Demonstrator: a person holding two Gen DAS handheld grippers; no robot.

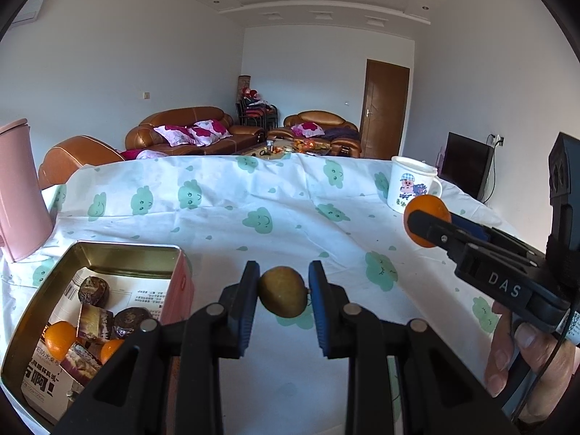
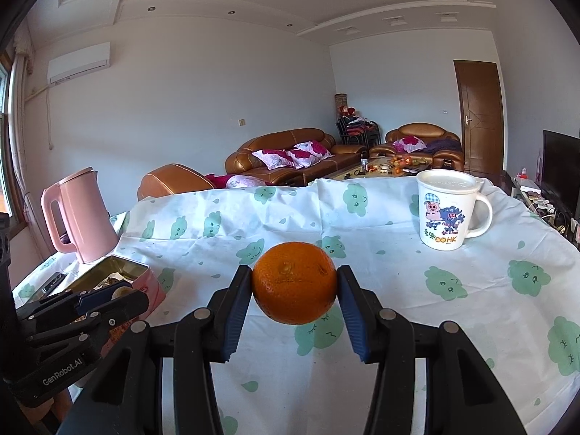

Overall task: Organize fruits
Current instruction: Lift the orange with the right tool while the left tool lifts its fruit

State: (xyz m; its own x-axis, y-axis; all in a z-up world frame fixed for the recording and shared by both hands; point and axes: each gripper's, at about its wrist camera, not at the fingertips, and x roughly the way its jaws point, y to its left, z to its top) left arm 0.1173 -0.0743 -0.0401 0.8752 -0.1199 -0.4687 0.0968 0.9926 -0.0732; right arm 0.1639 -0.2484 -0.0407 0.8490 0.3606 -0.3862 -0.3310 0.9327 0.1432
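Observation:
My left gripper (image 1: pixel 283 291) is shut on a brown-green kiwi (image 1: pixel 282 291) and holds it above the tablecloth, just right of the open pink tin (image 1: pixel 127 250). The tin holds two oranges (image 1: pixel 59 339) and several dark wrapped cakes. My right gripper (image 2: pixel 294 291) is shut on an orange (image 2: pixel 294 286) above the middle of the table; it also shows in the left wrist view (image 1: pixel 427 226) at the right. The left gripper shows in the right wrist view (image 2: pixel 108 301) in front of the tin (image 2: pixel 145 282).
A pink kettle (image 2: pixel 81 215) stands at the table's left behind the tin. A white cartoon mug (image 2: pixel 446 214) stands at the far right. The white cloth with green clouds (image 2: pixel 290 217) covers the table. Sofas and a door lie beyond.

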